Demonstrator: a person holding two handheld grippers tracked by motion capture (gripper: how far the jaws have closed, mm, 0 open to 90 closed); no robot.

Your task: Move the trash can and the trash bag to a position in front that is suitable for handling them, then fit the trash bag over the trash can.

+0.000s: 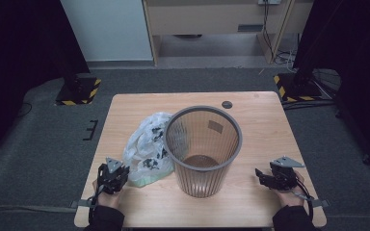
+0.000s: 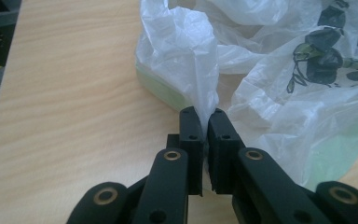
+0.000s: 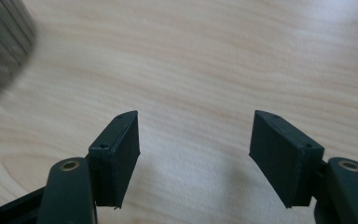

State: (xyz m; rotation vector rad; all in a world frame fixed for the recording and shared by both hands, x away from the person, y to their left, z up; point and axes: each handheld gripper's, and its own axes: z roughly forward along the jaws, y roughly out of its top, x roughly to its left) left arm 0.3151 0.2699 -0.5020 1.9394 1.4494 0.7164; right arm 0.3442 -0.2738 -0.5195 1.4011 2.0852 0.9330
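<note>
Crumpled white plastic bag with dark print and pale green tint (image 1: 147, 147): one, lying left of centre on the light wooden surface (image 1: 260, 120), touching the bin. A fold of it is pinched between the clenched fingers (image 2: 191, 135) of the left gripper (image 1: 120, 174). Grey ribbed plastic waste bin (image 1: 203, 149): one, upright at centre, unlined. Judged stage: bag seized; lifting, opening and fitting it into the bin remain. Right gripper (image 1: 259, 174): fingers released, holding nothing, lower right.
</note>
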